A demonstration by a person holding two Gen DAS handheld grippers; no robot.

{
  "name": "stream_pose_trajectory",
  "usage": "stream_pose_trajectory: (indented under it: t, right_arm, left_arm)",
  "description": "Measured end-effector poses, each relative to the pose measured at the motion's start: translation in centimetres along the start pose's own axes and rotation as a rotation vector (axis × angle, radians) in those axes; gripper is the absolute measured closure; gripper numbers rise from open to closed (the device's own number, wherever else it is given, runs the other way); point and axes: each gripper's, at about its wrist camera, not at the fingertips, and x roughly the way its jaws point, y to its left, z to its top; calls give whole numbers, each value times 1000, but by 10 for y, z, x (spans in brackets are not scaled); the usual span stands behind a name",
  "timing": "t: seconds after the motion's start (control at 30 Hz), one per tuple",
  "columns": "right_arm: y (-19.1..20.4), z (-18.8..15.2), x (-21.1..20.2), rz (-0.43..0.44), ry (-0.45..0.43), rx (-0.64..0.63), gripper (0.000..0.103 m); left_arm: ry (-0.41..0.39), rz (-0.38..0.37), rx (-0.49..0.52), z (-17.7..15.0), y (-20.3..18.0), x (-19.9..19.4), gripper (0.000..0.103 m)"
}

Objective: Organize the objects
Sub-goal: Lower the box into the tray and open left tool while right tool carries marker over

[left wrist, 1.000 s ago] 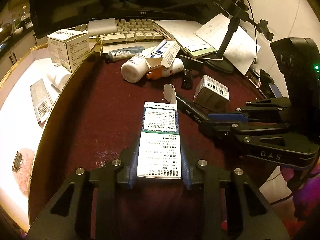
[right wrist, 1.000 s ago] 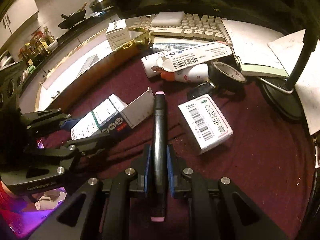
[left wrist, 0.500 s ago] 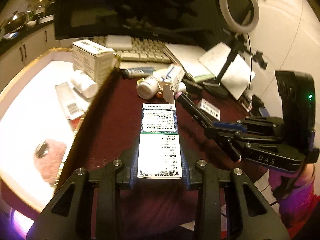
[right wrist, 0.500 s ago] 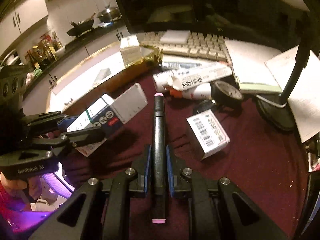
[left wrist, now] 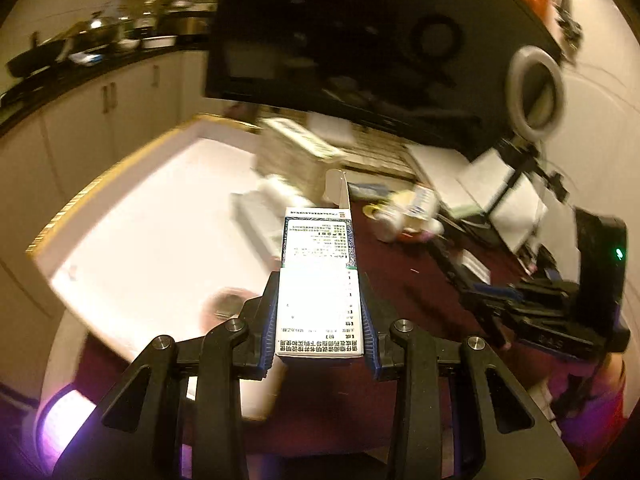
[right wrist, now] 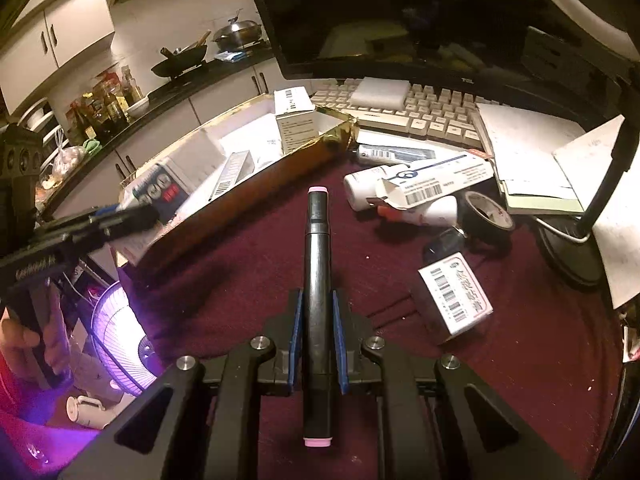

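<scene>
My left gripper [left wrist: 319, 316] is shut on a white and blue medicine box [left wrist: 319, 272] with its end flap open, held in the air over the near edge of the white gold-rimmed tray [left wrist: 132, 240]. It also shows in the right wrist view [right wrist: 132, 216], with the box [right wrist: 160, 192] above the tray [right wrist: 256, 196]. My right gripper [right wrist: 317, 312] is shut on a black marker with pink ends [right wrist: 317, 280], above the maroon cloth. The right gripper [left wrist: 496, 312] shows at the right in the left wrist view.
In the tray stand a white box [right wrist: 294, 120] and a flat barcode pack [right wrist: 234, 172]. On the cloth lie a barcode box [right wrist: 456, 296], white bottles under an opened carton [right wrist: 432, 184], a tape roll [right wrist: 486, 216], a keyboard [right wrist: 424, 112], papers [right wrist: 528, 152] and a monitor [right wrist: 400, 20].
My left gripper has lifted and swung left with the medicine box, from over the cloth to over the tray. My right gripper has risen a little with the marker.
</scene>
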Motion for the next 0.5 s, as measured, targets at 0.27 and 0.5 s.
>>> stream_pose_trajectory:
  t: [0.27, 0.5]
  right_arm:
    - [9, 4, 4, 18, -2, -10, 90]
    - [22, 12, 10, 38, 2, -24, 90]
  left_arm:
    - [-10, 161, -118, 8, 61, 0, 69]
    - [65, 205, -187, 1, 87, 20, 69]
